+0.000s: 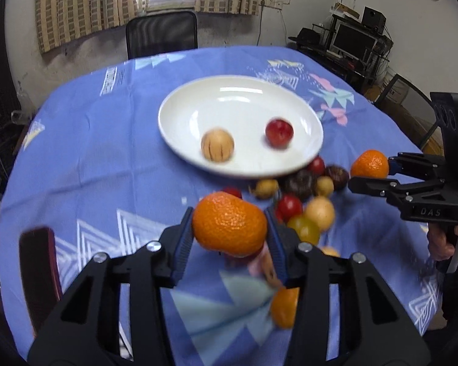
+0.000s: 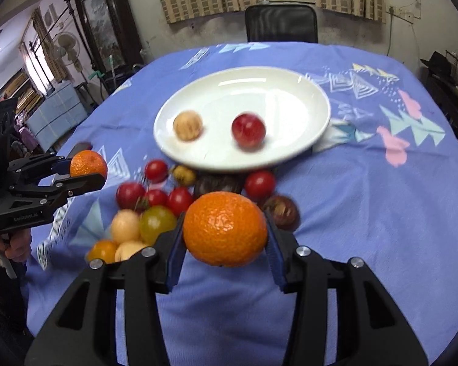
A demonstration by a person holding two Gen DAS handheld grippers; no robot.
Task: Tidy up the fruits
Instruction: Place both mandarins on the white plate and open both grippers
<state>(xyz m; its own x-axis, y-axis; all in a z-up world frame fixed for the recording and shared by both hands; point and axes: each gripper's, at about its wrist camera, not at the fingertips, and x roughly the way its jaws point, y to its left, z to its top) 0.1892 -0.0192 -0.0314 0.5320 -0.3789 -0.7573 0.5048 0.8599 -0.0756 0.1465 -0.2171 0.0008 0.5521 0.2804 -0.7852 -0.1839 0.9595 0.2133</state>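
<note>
My left gripper (image 1: 230, 231) pinches a mandarin (image 1: 229, 223) between its pads, long axis crosswise. My right gripper (image 2: 226, 233) clamps a rounder orange (image 2: 225, 229). Both hang short of the white plate (image 1: 180, 106), above the loose fruit pile (image 1: 302, 201) beside it.

My left wrist camera looks forward along my fingers, low and close over the near table (image 1: 85, 158), facing the far window. My right wrist camera does likewise from further right. Both share the white plate (image 1: 180, 140) (image 2: 290, 155).
</note>
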